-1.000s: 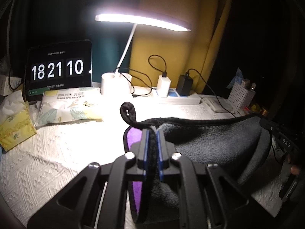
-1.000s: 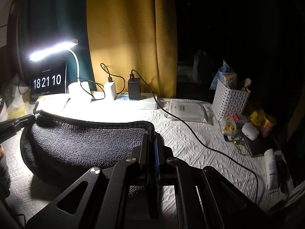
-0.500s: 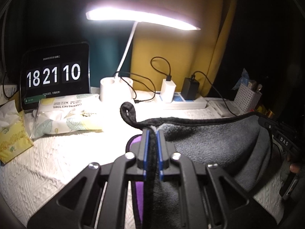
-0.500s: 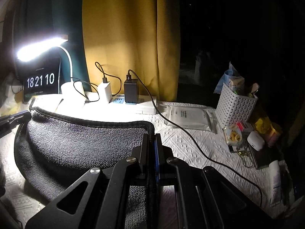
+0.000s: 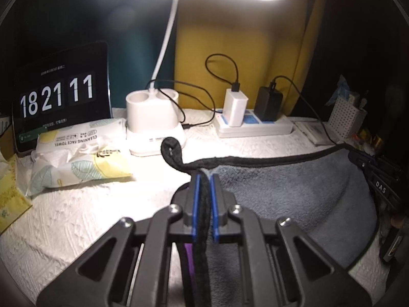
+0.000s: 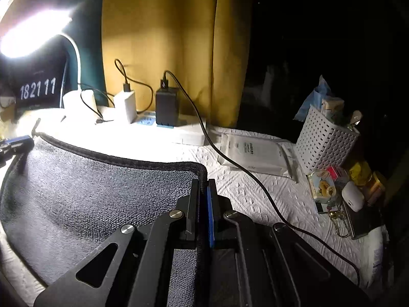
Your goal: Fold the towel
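Both cameras have moved closer to the lamp, its head now cropped. The left hand-held gripper pinches the grey towel at one corner, the right hand-held gripper at the other, stretching it over the counter. Its lower edge is hidden. Beyond, the clock reads 182111.

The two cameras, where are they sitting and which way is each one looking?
Left wrist view: sits on the left gripper, looking along its fingers at the white desk lamp base; the right gripper shows at the right edge.
Right wrist view: sits on the right gripper, looking toward the yellow curtain; the left gripper shows at the left edge.
Both show the dark grey towel and the flip clock screen.
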Tool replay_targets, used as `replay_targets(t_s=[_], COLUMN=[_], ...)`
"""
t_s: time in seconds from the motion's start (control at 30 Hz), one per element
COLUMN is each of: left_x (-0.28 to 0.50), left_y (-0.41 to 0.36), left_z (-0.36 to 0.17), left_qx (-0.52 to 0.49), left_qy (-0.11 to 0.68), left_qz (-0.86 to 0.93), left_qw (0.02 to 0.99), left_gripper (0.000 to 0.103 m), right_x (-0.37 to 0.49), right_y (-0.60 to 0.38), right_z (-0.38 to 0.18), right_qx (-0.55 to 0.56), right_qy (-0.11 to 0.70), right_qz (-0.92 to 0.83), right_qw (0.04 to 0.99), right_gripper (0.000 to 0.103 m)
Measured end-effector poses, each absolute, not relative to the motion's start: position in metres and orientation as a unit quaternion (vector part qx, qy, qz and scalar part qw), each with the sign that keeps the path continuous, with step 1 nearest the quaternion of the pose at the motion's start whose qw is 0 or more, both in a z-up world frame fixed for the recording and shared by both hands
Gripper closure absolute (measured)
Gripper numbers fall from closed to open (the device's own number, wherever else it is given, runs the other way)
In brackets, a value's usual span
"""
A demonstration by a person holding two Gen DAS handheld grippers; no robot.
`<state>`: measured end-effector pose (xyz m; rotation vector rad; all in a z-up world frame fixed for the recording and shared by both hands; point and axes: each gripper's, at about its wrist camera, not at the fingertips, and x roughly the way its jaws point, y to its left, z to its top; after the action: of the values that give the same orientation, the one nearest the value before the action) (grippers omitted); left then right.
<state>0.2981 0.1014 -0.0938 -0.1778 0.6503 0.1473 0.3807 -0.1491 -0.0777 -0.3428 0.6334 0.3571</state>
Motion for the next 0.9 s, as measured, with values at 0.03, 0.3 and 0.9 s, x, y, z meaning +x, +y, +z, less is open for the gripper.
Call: replay_targets(t_s=[0.03, 0.3, 0.9], left_x=[0.302, 0.326, 0.342], left_y=[0.102, 0.107, 0.125], left_z=[-0.097, -0.126, -0.143], left_qx=[-0.086, -0.087, -0.105], left_qy=[0.322, 0.369, 0.414], left_qz=[0.074, 0.077, 0.09], left_qw=[0.94, 0.922, 0.899], left_gripper=[0.095, 0.094, 0.091], right_x=[0.383, 0.401, 0.424], right_y=[-0.148, -0.145, -0.14], right_z=[-0.081, -0.103, -0.129], right_qx=[-0.171, -0.179, -0.182], right_qy=[0.311, 0.339, 0.409], right_qz=[0.173, 0.169, 0.155], right_qw=[0.919, 0.908, 0.881], right_gripper=[0.098, 0.098, 0.096])
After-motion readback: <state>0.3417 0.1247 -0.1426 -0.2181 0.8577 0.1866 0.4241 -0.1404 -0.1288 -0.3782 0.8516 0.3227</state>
